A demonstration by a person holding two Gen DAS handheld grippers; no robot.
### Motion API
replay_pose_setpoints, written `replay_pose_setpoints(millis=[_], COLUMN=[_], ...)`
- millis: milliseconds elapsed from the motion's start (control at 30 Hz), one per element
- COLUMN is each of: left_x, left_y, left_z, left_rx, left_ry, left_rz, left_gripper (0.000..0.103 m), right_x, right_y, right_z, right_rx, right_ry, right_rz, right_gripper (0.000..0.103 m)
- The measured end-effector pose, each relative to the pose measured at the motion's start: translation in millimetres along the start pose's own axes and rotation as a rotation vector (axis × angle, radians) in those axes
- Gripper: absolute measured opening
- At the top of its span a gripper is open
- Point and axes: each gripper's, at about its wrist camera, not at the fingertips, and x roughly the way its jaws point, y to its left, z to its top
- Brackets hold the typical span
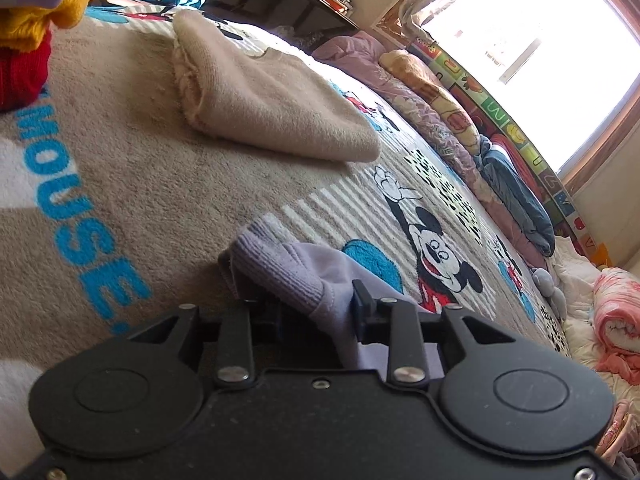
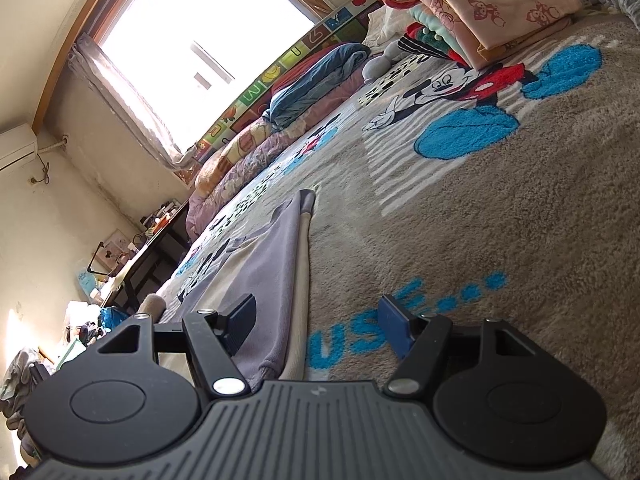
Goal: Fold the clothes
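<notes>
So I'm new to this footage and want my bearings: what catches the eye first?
The cartoon-mouse blanket with big blue letters covers the whole bed. At the bottom of the left wrist view, the left gripper has a lilac garment's ribbed cuff between its jaws; a folded beige sweater lies beyond. Behind it all, a bright window glares.

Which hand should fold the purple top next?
Probably left. The left gripper already has the purple top's ribbed cuff between its fingers; the right gripper is open, with only the hem between.
</notes>
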Motion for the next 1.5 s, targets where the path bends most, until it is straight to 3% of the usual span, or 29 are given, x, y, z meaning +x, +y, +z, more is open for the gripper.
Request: replay_pose_setpoints(millis=[100, 133, 200, 267, 400, 500, 733, 900, 967, 1100, 1133, 1367, 1500], left_x=[1.4, 1.3, 0.9, -3.9, -16.8, -22.5, -15.0, -13.6, -22.6, -43.8, -48.8, -34.4, -34.8], left_y=[9.0, 5.8, -2.2, -17.5, -68.5, -114.7, -176.5, -180.6, -180.7, -177.0, -175.1, -129.9, -110.1], left_z=[1.7, 1.8, 1.7, -1.3, -20.6, -54.1, -156.3, -185.0, -185.6, -171.3, -163.9, -88.3, -71.7], left_rx=[-0.056, -0.034, 0.019, 0.115, 0.351, 0.593, 1.168, 1.327, 1.326, 1.248, 1.211, 0.779, 0.673], left_ry=[0.007, 0.004, -0.005, -0.042, -0.099, -0.124, -0.090, -0.042, -0.020, 0.021, 0.004, -0.017, -0.024], left_rz=[-0.009, -0.009, -0.006, -0.022, -0.170, -0.250, -0.281, -0.346, -0.428, -0.598, -0.607, -0.468, -0.424], left_gripper=[0.029, 0.029, 0.015, 0.010, 0.009, 0.009, 0.010, 0.018, 0.035, 0.041, 0.042, 0.039, 0.039], right_x=[-1.4, -1.4, -1.4, -1.1, -0.7, 0.1, -1.2, -10.3, -11.4, -10.8, -9.9, 24.5, 60.5], right_y=[0.6, 1.0, 1.8, 3.3, 5.0, 6.7, 15.0, 28.8, 33.6, 46.1, 50.1, 103.3, 124.9], right_z=[0.2, 0.0, -0.5, -1.3, -2.3, -2.7, -3.4, 2.9, 6.2, 11.8, 12.9, 12.1, 2.0], right_rx=[-0.002, -0.003, -0.008, -0.019, -0.033, -0.041, -0.092, -0.143, -0.130, -0.060, -0.032, 0.055, 0.196], right_ry=[0.001, 0.001, 0.001, 0.002, 0.003, 0.002, -0.007, -0.040, -0.038, -0.027, -0.023, 0.075, 0.175], right_rz=[-0.001, -0.003, -0.007, -0.010, -0.014, -0.014, -0.012, 0.012, 0.028, 0.085, 0.106, 0.232, 0.234], right_gripper=[0.068, 0.067, 0.067, 0.068, 0.068, 0.068, 0.067, 0.067, 0.067, 0.067, 0.067, 0.068, 0.068])
